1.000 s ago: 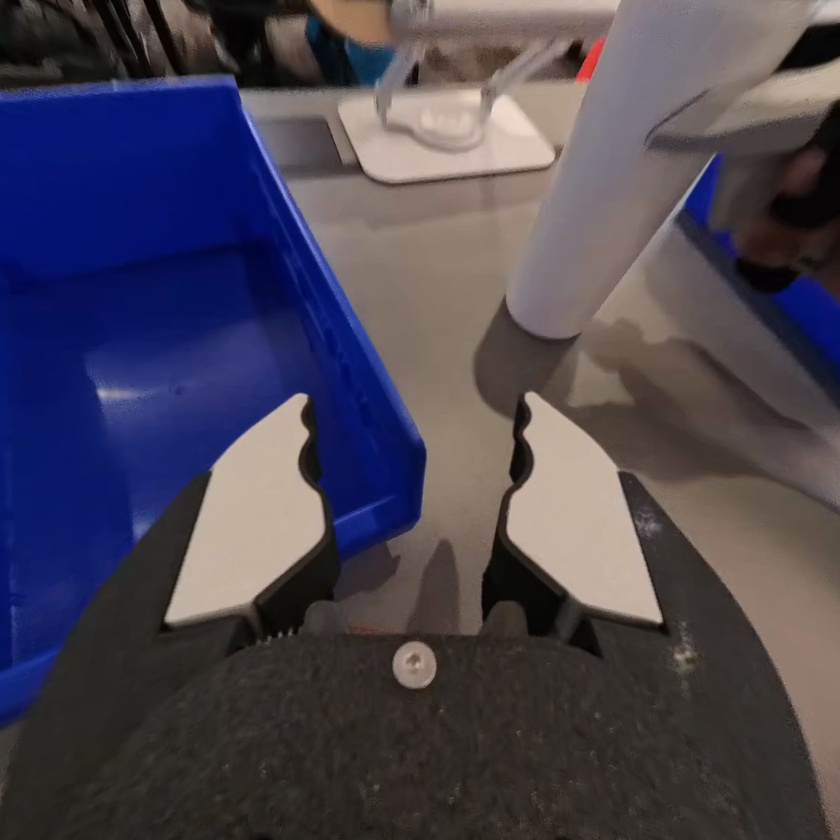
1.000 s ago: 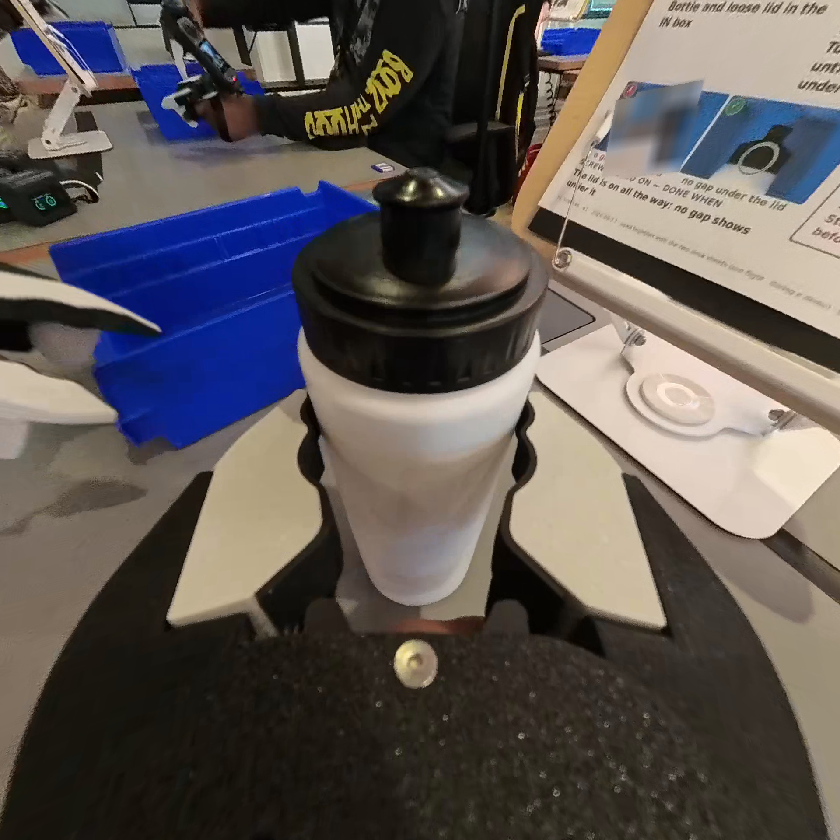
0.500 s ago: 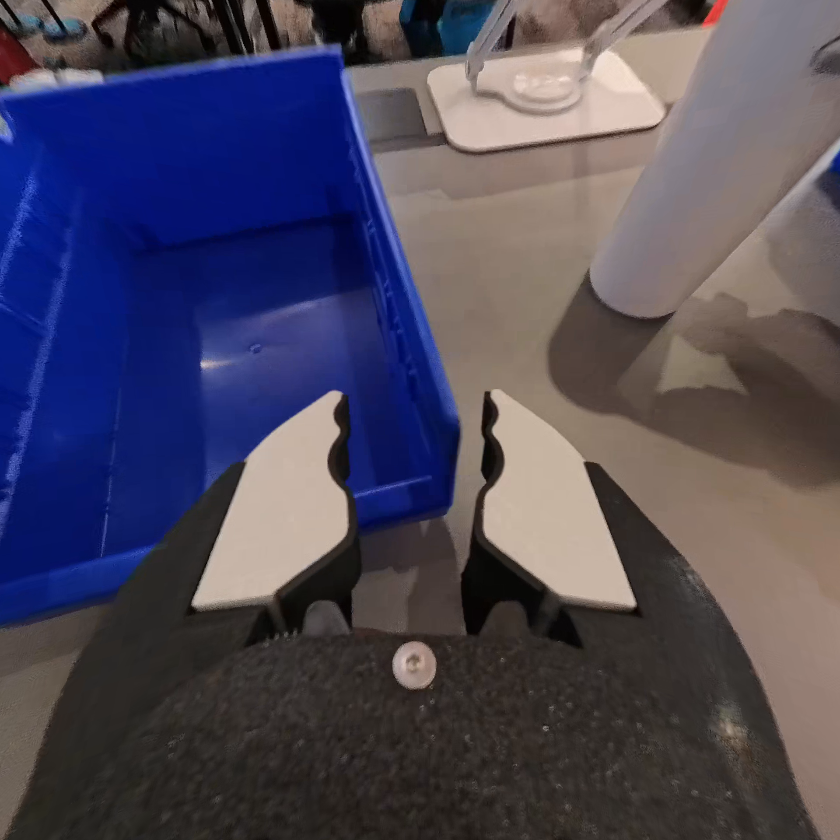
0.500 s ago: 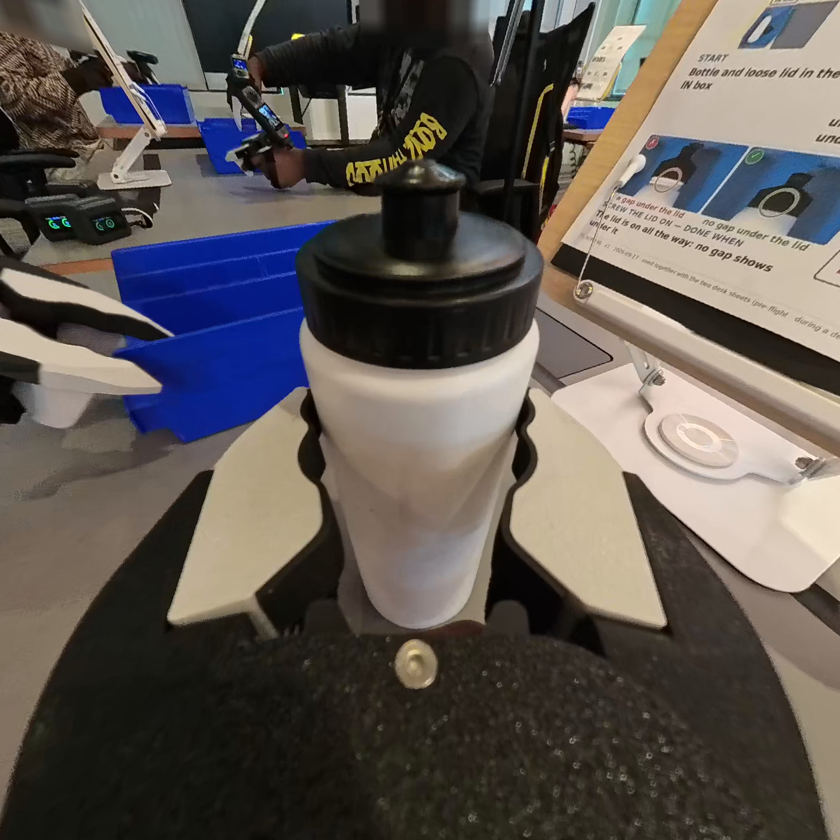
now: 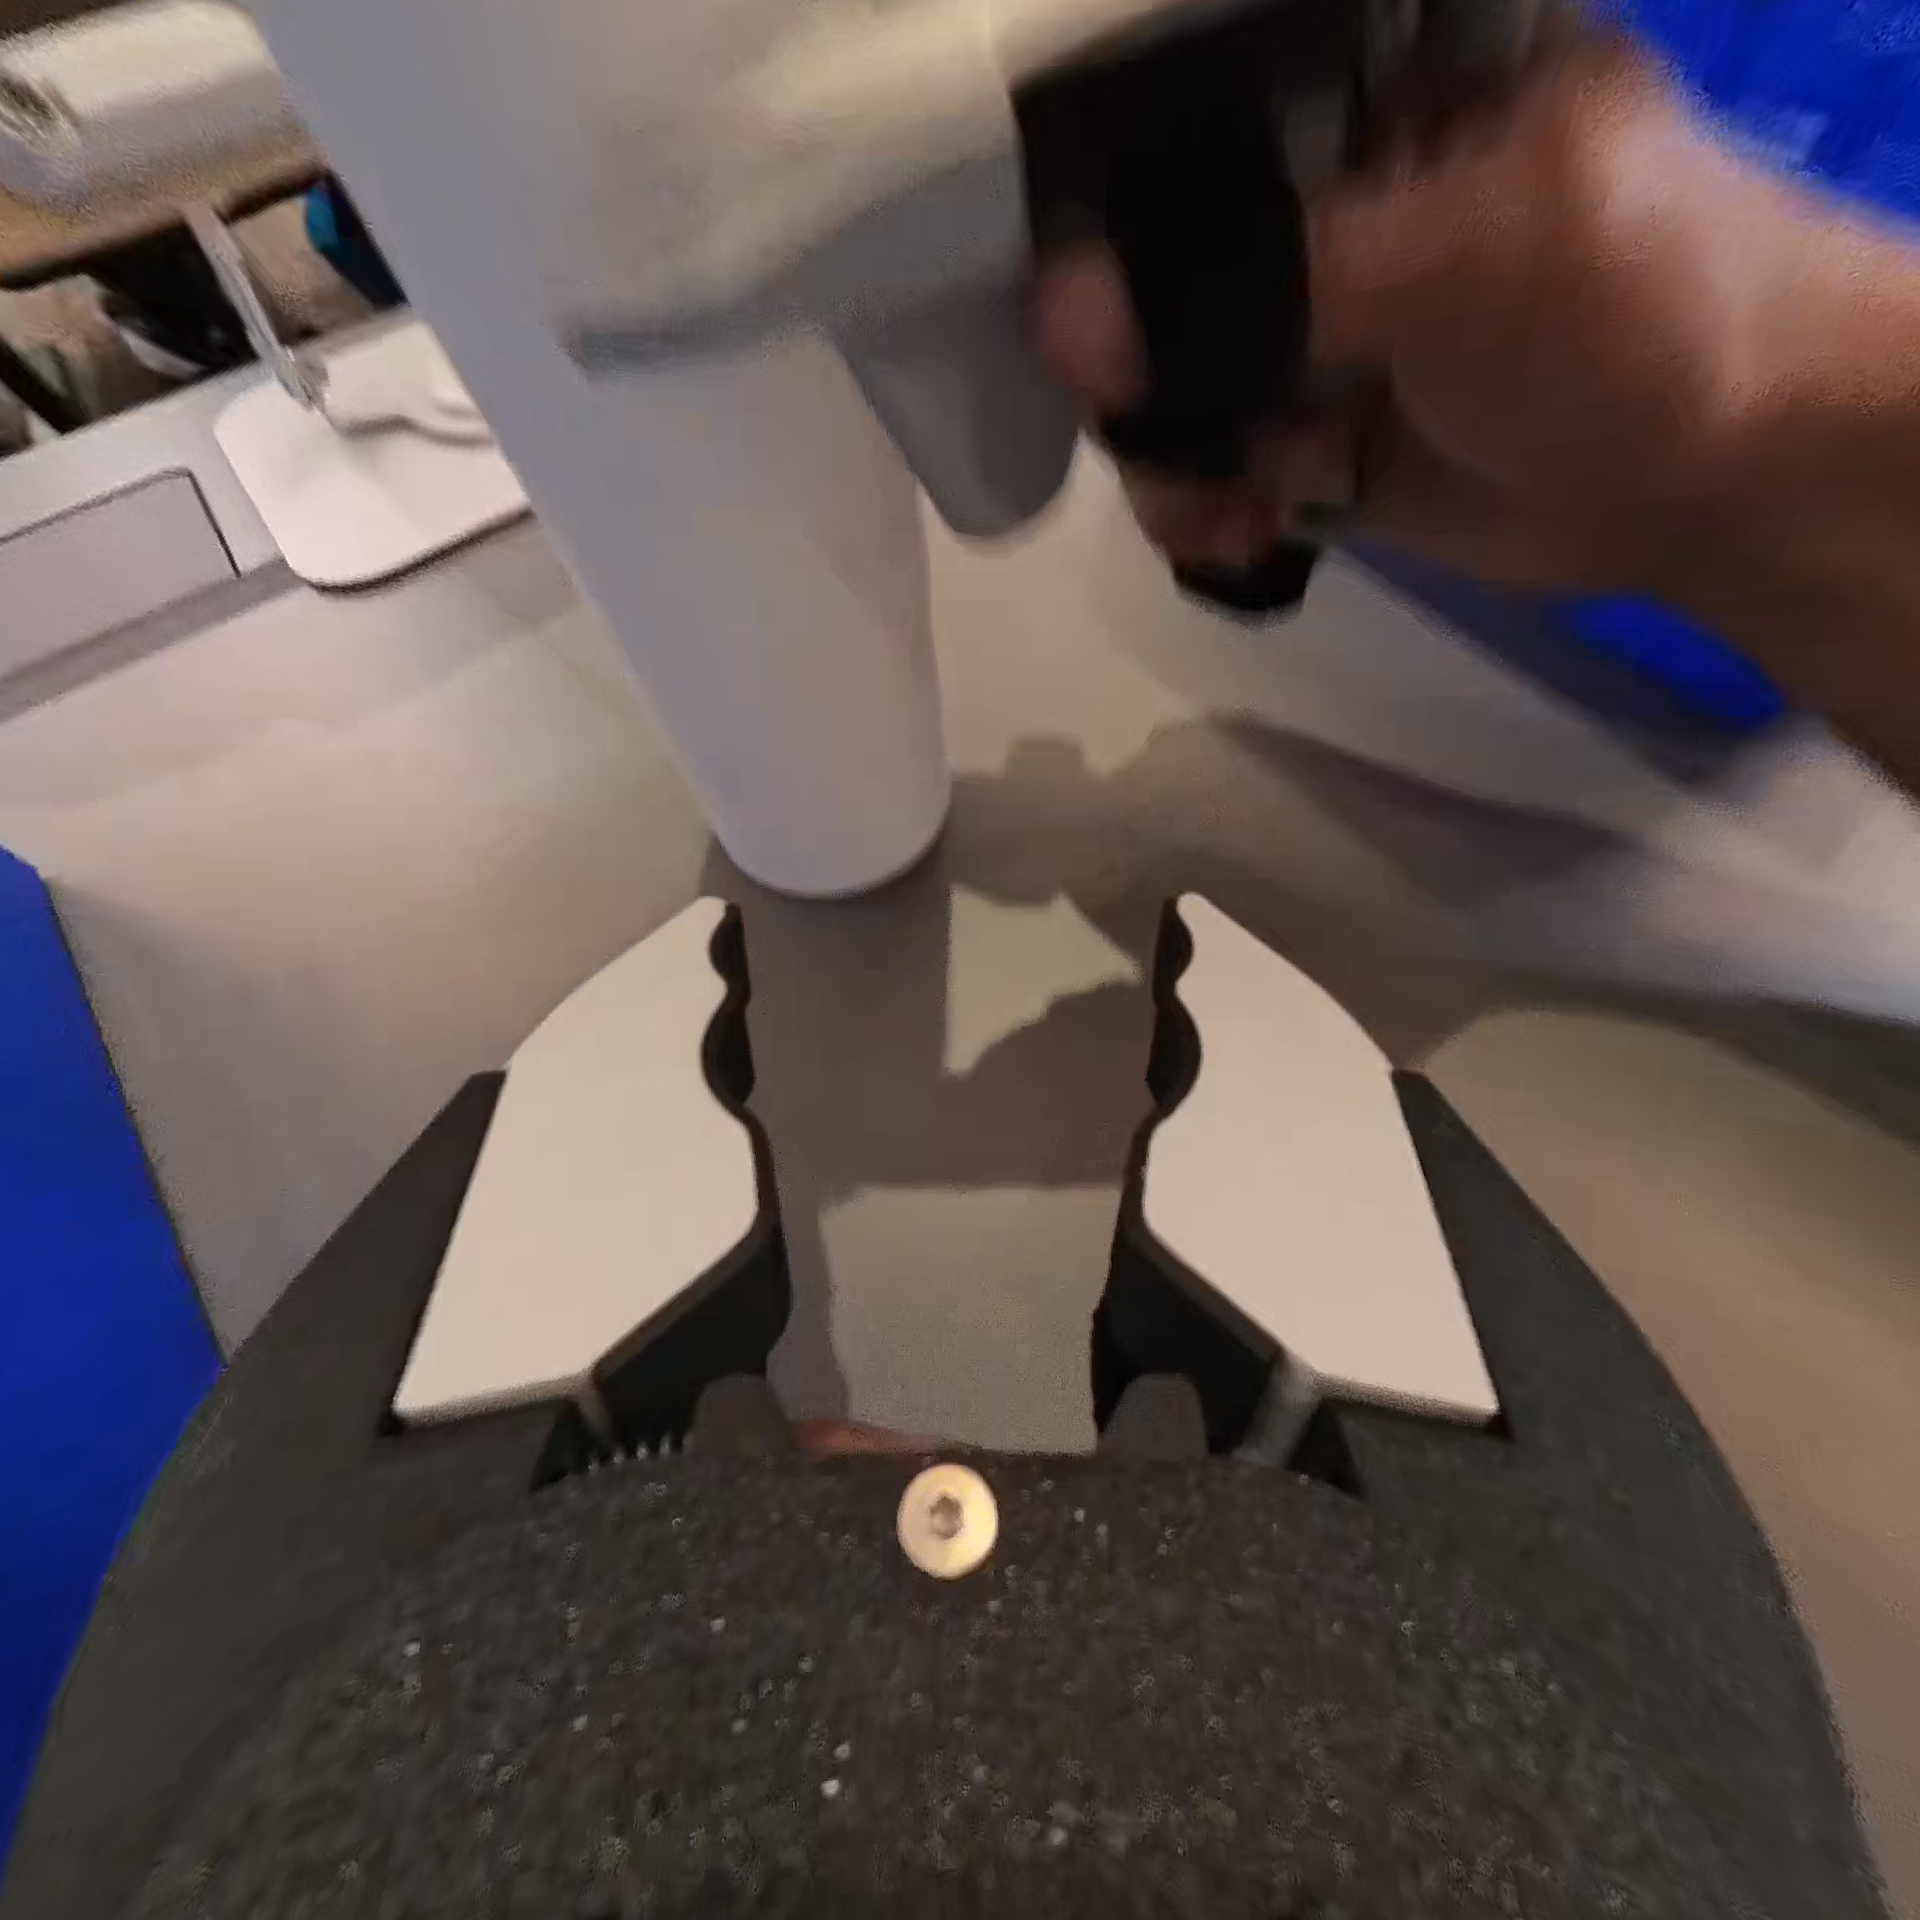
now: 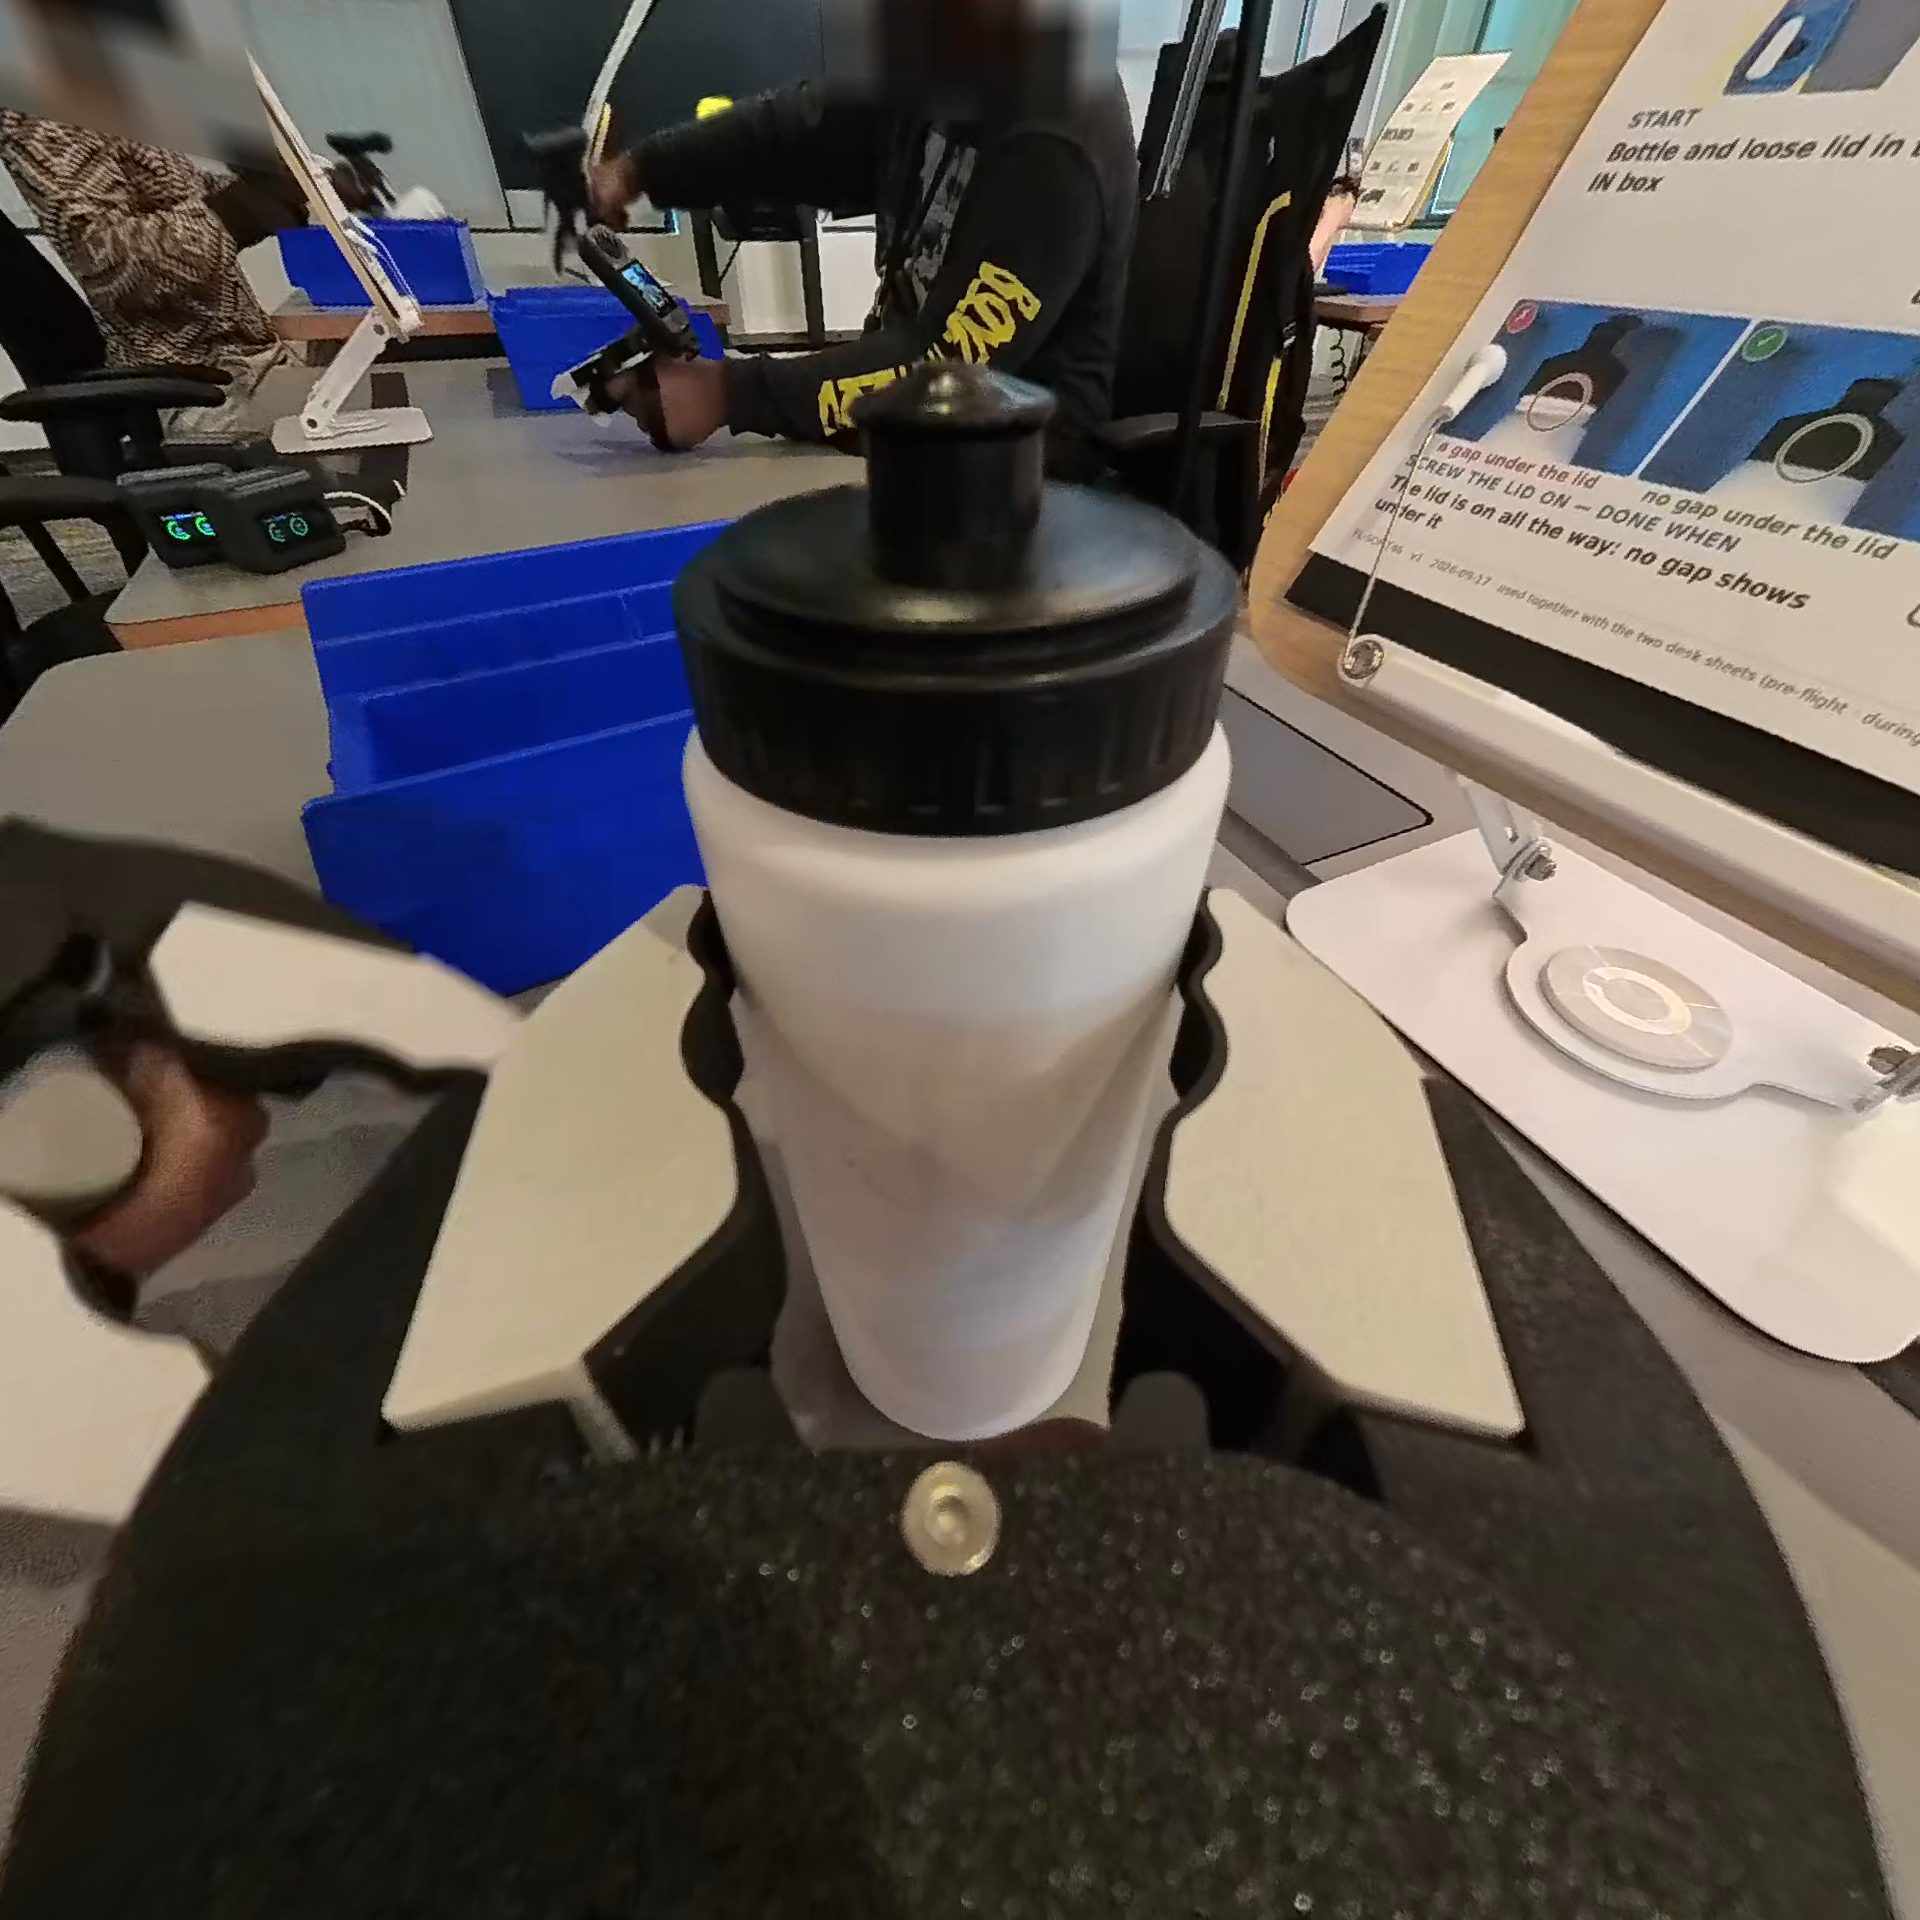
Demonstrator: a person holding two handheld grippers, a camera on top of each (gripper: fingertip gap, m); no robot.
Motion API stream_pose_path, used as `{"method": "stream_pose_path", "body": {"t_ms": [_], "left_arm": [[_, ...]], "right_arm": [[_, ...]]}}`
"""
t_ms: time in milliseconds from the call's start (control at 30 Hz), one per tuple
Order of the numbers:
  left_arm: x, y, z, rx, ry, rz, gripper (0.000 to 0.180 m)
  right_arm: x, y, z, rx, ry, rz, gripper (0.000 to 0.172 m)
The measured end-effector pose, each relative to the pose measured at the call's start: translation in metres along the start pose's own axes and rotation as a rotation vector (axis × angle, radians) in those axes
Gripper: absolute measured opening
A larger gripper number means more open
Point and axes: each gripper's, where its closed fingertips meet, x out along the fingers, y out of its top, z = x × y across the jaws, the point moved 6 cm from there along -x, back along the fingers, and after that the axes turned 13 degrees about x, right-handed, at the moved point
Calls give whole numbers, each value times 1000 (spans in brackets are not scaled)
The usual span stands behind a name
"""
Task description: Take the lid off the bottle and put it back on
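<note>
My right gripper (image 6: 956,925) is shut on the white bottle (image 6: 956,1039), with both pads pressed on its body. The black lid (image 6: 956,665) with its spout sits on the bottle's top. In the left wrist view the bottle (image 5: 727,468) stands tilted over the grey table, its lid out of frame. My left gripper (image 5: 951,914) is open and empty, its fingertips just short of the bottle's base. It also shows blurred at the left edge of the right wrist view (image 6: 260,997).
A blue bin (image 6: 499,748) stands behind and left of the bottle; its edge shows in the left wrist view (image 5: 62,1143). An instruction board on a stand (image 6: 1662,416) with a white base plate (image 6: 1662,1143) is at the right. People work at tables behind.
My left gripper swung right, away from the blue bin and toward the bottle's base; its jaws narrowed, then widened again on nothing. The right gripper kept its hold on the bottle.
</note>
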Motion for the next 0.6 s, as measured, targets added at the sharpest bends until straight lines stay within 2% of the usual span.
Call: {"method": "stream_pose_path", "body": {"t_ms": [100, 200, 267, 400, 500, 600], "left_arm": [[-18, 46, -29, -3, -72, 126, 77], [-33, 93, -55, 117, -247, 107, 80], [-38, 116, -68, 287, -384, 4, 84], [-22, 146, -96, 621, -428, -264, 90], [-8, 158, -98, 792, -521, -397, 87], [7, 156, -97, 906, -621, -515, 86]], "right_arm": [[0, -1, -1, -2, 9, 13, 83], [0, -1, 0, 4, 25, 27, 83], [0, -2, 0, 7, 26, 29, 83], [-1, -1, 0, 4, 23, 9, 83], [0, -1, 0, 9, 23, 7, 83], [0, -1, 0, 10, 24, 11, 83]]}}
